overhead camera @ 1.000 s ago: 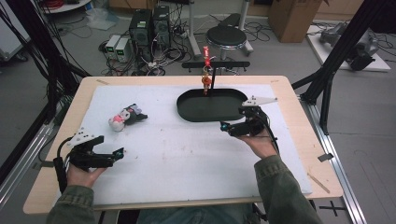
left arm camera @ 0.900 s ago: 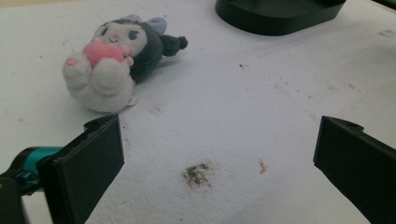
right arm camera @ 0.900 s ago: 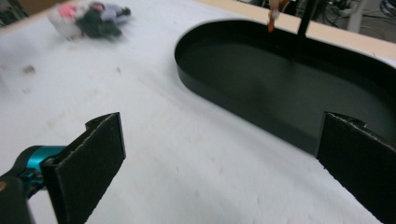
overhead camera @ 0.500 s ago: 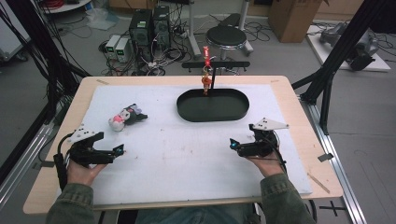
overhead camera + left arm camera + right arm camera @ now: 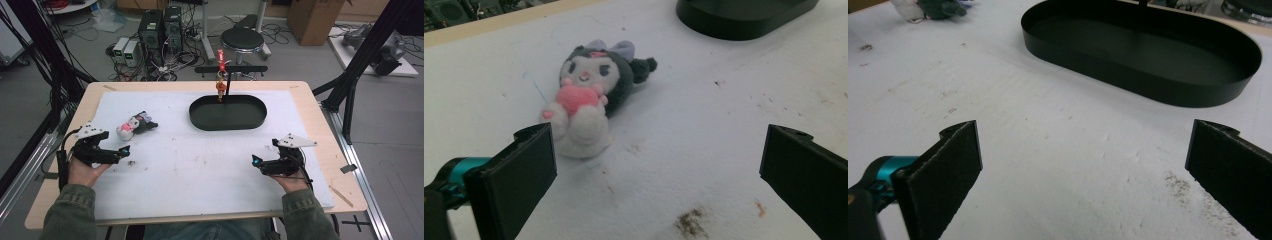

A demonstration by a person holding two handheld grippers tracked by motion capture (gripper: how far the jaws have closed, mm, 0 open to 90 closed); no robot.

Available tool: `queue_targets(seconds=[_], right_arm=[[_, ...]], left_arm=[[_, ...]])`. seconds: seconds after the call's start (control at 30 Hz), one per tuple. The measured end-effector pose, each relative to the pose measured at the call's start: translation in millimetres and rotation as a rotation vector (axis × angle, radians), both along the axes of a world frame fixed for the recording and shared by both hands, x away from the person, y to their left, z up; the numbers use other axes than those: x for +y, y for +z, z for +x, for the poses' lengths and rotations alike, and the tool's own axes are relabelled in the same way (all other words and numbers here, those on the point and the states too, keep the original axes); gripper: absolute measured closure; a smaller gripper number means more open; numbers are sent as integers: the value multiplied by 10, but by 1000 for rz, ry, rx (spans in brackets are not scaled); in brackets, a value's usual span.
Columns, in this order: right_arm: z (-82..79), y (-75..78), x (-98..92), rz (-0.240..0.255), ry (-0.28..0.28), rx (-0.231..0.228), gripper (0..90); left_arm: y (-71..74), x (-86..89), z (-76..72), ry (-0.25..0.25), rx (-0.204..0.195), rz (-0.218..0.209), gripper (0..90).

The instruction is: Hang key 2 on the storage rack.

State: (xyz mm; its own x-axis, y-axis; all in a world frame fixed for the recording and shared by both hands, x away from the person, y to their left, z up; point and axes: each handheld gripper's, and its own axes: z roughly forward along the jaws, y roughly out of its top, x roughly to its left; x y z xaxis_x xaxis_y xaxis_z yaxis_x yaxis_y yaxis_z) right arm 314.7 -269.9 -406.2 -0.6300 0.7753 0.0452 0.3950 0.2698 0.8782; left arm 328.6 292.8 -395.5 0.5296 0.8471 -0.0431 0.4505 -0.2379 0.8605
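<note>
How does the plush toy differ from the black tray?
The plush toy is small, soft and mixed white, pink and dark; the tray is much larger, rigid and all black. The toy lies on its back nearer the left gripper; the tray sits flat, farther back. Both rest on the white mat.

A light wooden bench [image 5: 320,130] carries a white mat [image 5: 200,165] that covers most of its top, leaving bare wood along the edges. The mat is marked with small dark smudges and specks. Toward the far side, right of centre, sits a black oval tray [image 5: 227,112] with a low wall — a thin black post rises at its far rim. Left of the tray, well apart from it, a small plush toy [image 5: 136,125] lies on the mat — black and white, holding a pink heart.
</note>
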Motion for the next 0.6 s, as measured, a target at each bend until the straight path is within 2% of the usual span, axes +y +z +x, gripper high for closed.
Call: queue_targets(seconds=[0.13,0.3,0.5,0.57,0.6], right_arm=[[-37,3,-70,19,16,-34,9],[-66,-37,-183,34,11,-31,8],[-63,-70,-267,31,17,-12,9],[-54,-85,-264,30,19,-1,9],[-43,-92,-262,24,24,-10,9]], left_arm=[[67,29,109,13,-17,2,20],[177,2,312,-9,-1,37,20],[244,-39,615,-54,62,116,20],[235,-47,738,-77,101,132,20],[230,-52,787,-88,110,133,20]])
